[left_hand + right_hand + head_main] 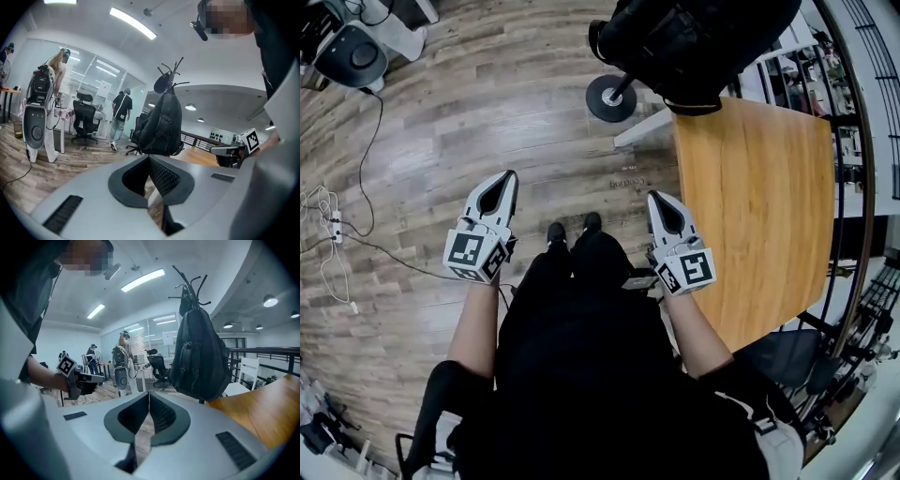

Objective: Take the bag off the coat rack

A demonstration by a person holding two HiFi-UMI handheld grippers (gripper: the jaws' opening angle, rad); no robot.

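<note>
The left tongs (501, 180) are shut tight with nothing in them. The bag (698, 37) is ahead of them and off to their right, well apart. The right tongs (660, 199) are shut and empty too. From them the bag hangs ahead, a bit right and higher up, long side up and down on the coat rack (189, 284). I think the right tongs are nearer.

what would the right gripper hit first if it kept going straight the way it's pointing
Most likely the black backpack on the coat rack, at its left edge. The right gripper, fingers shut, aims just left of it, so it might slip past toward the office chair; depth unclear.
</note>
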